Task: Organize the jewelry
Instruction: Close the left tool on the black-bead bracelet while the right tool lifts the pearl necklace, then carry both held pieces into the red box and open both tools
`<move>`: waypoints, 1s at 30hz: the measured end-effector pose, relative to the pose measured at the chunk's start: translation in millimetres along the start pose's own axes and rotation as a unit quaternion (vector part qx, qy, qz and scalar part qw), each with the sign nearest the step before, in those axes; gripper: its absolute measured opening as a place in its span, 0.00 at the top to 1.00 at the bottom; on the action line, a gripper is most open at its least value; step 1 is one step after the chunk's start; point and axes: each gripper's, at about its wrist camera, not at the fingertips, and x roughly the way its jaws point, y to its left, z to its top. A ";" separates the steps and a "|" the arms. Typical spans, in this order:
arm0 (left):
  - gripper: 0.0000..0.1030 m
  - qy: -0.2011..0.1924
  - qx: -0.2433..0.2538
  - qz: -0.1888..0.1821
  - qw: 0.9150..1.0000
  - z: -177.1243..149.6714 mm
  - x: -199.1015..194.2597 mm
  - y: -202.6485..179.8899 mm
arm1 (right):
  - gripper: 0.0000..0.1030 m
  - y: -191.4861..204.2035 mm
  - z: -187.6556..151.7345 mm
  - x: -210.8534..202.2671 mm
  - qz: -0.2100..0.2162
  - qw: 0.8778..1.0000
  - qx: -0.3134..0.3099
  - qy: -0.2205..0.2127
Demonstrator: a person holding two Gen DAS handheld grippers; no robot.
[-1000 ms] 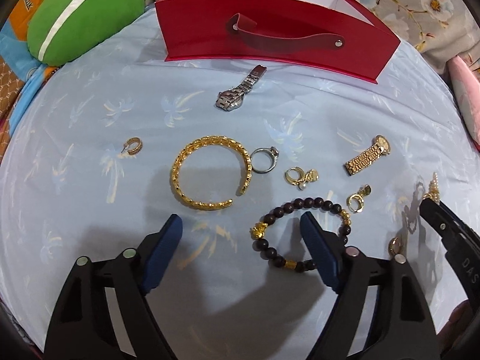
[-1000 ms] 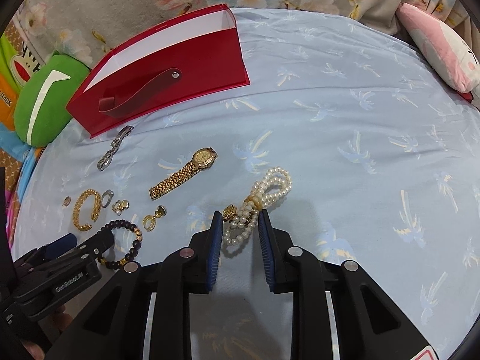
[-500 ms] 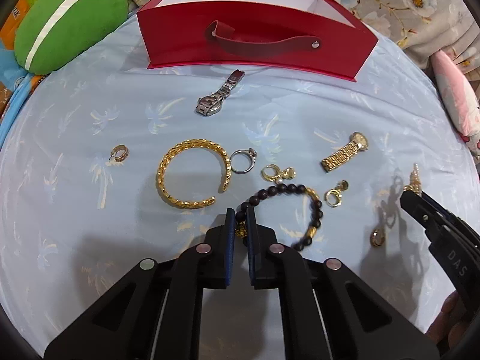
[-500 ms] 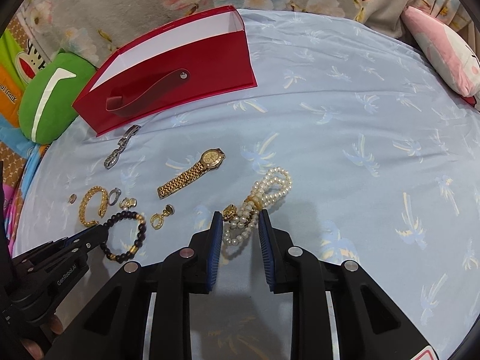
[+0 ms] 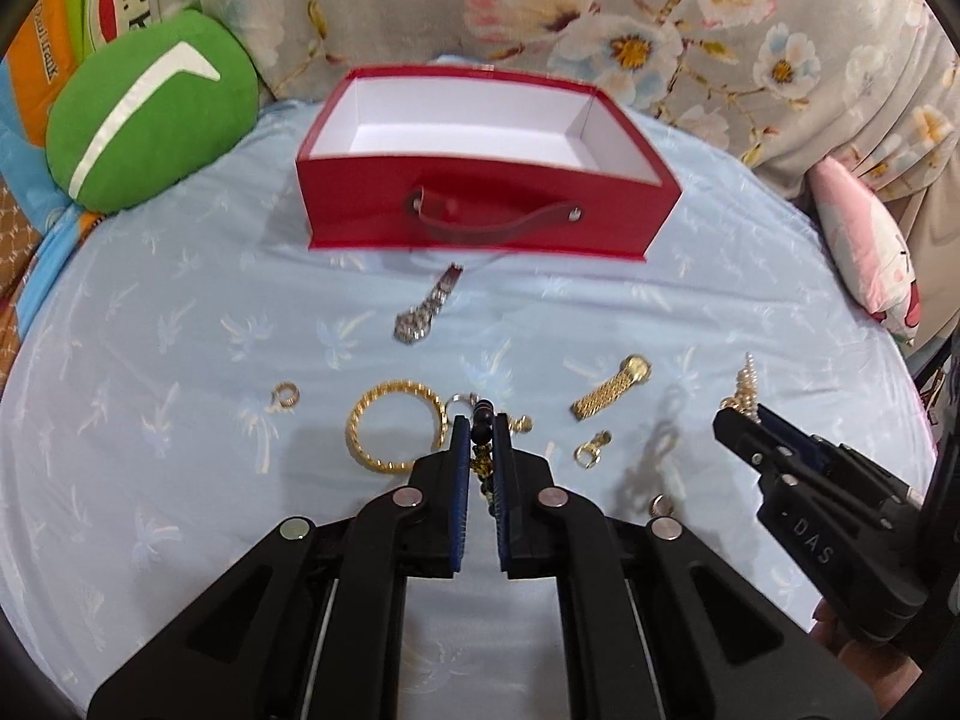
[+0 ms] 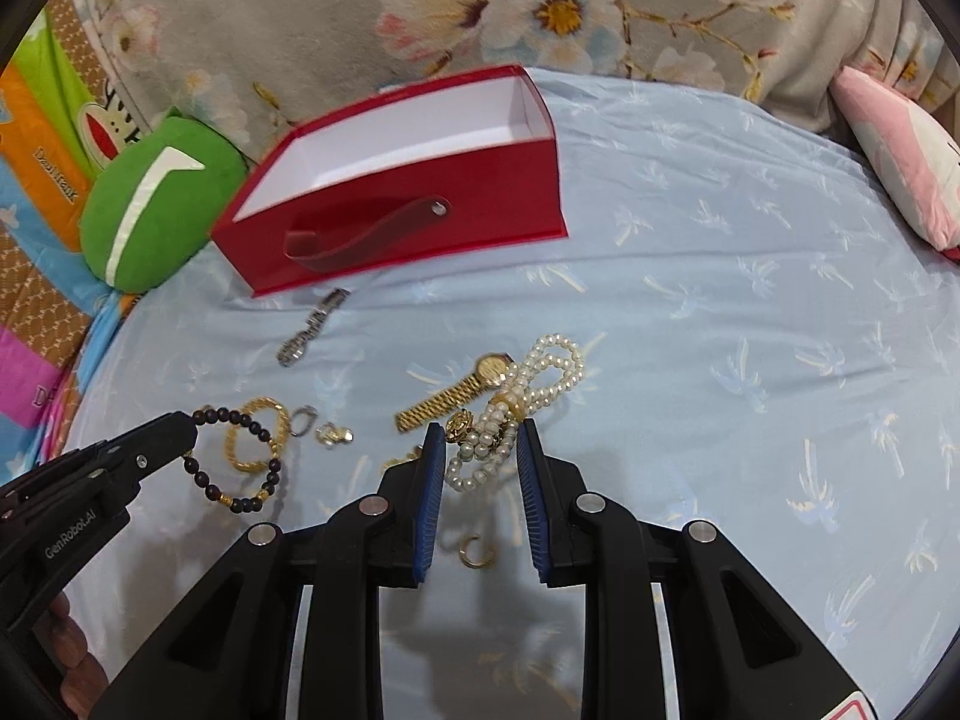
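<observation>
My left gripper (image 5: 480,438) is shut on a dark bead bracelet (image 6: 237,459) and holds it above the blue cloth; in the left wrist view its beads (image 5: 483,420) show between the pads. My right gripper (image 6: 483,450) is shut on a pearl bracelet (image 6: 522,396) and holds it lifted. An open red box (image 5: 480,210) with a white inside stands at the back. On the cloth lie a silver watch (image 5: 423,309), a gold watch (image 5: 612,393), a gold bangle (image 5: 393,432), a silver ring (image 6: 305,420) and gold earrings (image 5: 591,450).
A green cushion (image 5: 150,132) lies at the back left and a pink cushion (image 5: 864,246) at the right. A floral fabric (image 5: 600,30) rises behind the box. A small gold hoop (image 5: 285,396) lies left of the bangle and another hoop (image 6: 477,552) under my right gripper.
My left gripper closed on the bead bracelet and lifted it. My right gripper lifted the pearl bracelet. Both views now look higher, into the red box.
</observation>
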 end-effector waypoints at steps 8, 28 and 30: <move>0.94 -0.062 0.010 -0.002 0.998 37.8 -38.2 -0.2 | 0.78 18.4 29.1 -24.9 0.037 0.999 -0.016 -0.034; 0.94 -0.176 0.027 0.055 0.982 213.6 -4.2 9.4 | 0.78 61.9 190.8 22.7 0.067 0.989 -0.067 -0.112; 0.94 -0.174 0.027 0.060 0.982 226.3 11.5 10.6 | 0.78 64.4 205.7 40.0 0.068 0.990 -0.066 -0.108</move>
